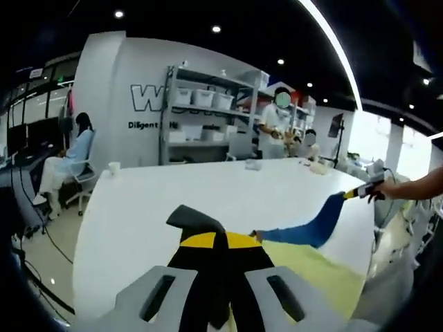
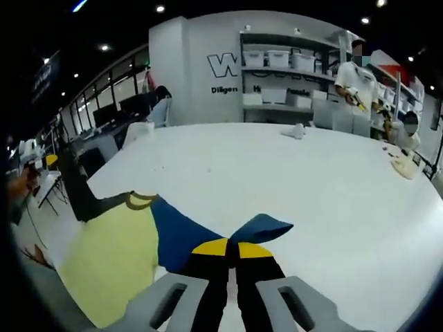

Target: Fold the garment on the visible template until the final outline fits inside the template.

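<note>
Nearest us in the left gripper view, the left gripper (image 1: pixel 220 238) has its black, yellow-tipped jaws pressed together, clenched on a dark grey bit of the garment (image 1: pixel 315 225) that pokes up past the tips. From there we see a blue sleeve of the garment stretched, lifted, across to the right gripper (image 1: pixel 361 191), held in a person's hand (image 1: pixel 389 188) at the right edge. Below the sleeve we see the pale yellow-green template (image 1: pixel 325 273) lying flat on the white worktop (image 1: pixel 208 190). In the right gripper view the right gripper (image 2: pixel 232 249) is also clamped, jaws together on a blue fold of the garment (image 2: pixel 181 232), which runs left and down to a yellow-trimmed neckline and a dark part near the worktop's (image 2: pixel 291 180) left edge. The template (image 2: pixel 114 259) sits partly under the garment at lower left. Beyond the worktop we see shelves with white bins (image 1: pixel 208 104), people standing and one person seated on a chair (image 1: pixel 69 155).
</note>
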`<action>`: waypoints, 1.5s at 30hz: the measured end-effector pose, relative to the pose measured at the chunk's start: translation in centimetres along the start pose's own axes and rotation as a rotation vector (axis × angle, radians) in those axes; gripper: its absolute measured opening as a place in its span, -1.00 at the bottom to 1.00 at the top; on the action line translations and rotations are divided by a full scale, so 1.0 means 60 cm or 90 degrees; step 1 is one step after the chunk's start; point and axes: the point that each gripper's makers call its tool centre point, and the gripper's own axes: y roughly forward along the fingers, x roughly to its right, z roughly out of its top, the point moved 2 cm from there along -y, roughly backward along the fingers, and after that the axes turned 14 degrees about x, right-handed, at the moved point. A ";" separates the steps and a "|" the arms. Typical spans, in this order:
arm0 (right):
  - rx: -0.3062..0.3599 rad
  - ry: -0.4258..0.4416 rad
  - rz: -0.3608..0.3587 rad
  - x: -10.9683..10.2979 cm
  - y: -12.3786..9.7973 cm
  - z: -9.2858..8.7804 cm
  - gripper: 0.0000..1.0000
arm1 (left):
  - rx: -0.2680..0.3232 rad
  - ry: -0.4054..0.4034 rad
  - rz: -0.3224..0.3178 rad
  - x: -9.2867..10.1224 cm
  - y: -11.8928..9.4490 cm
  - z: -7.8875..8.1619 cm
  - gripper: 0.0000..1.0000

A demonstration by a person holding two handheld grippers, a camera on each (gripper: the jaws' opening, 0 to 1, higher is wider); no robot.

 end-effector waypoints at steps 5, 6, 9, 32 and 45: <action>0.004 -0.015 0.007 -0.002 -0.001 0.006 -1.00 | 0.004 0.002 -0.039 0.049 0.018 0.009 -0.98; 0.004 -0.015 0.008 -0.002 -0.001 0.006 -1.00 | 0.006 0.003 -0.044 0.056 0.021 0.011 -0.98; 0.005 -0.012 0.012 -0.005 -0.002 0.006 -1.00 | 0.010 -0.004 -0.064 0.081 0.031 0.018 -0.98; 0.006 -0.004 0.019 -0.005 -0.020 -0.009 -1.00 | -0.099 -0.026 -0.114 0.179 0.113 -0.093 -0.98; 0.005 0.008 0.023 -0.006 -0.027 -0.016 -1.00 | -0.132 -0.047 -0.138 0.234 0.166 -0.122 -0.98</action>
